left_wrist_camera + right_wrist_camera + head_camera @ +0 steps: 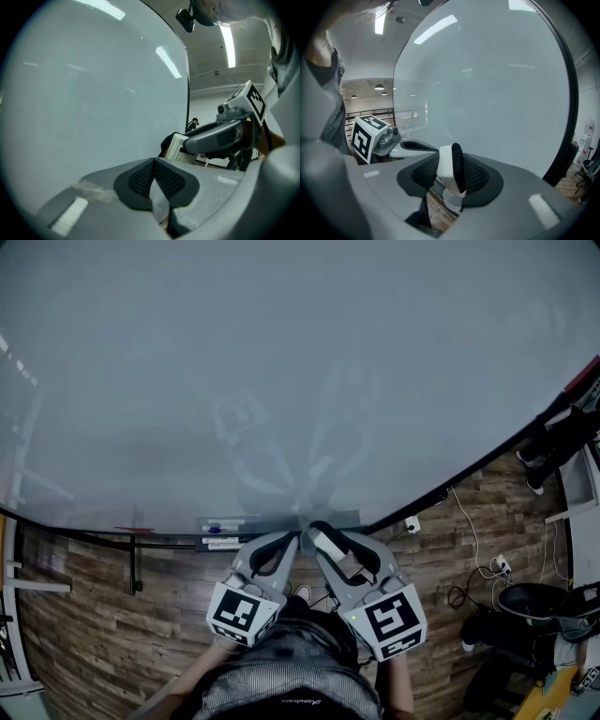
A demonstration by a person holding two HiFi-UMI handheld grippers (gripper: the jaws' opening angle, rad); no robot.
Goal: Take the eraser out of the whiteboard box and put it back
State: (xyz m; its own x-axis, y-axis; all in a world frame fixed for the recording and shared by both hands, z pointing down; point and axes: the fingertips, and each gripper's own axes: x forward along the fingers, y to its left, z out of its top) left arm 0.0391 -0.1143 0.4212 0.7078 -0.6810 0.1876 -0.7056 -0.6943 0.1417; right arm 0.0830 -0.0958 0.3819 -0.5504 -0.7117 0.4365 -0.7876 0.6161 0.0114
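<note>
Holding the eraser (pixel 451 169) upright in the right gripper (pixel 317 531), white back and dark felt pinched between the pads (out of the whiteboard box (pixel 223 532), close before the whiteboard (pixel 281 381)). Beside it, with the left gripper (pixel 153 163) closed on nothing.

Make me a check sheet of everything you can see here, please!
Surface: whiteboard, no writing seen, only reflections.
Job's things: eraser is out of the whiteboard box, which sits at the board's bottom edge.
Clutter: nothing seen.
Grippers: left gripper shut and empty; right gripper clamped on the eraser.
Cables: white cables trail over the floor on the right.
Surroundings: wooden floor; dark items stand at the far right.
</note>
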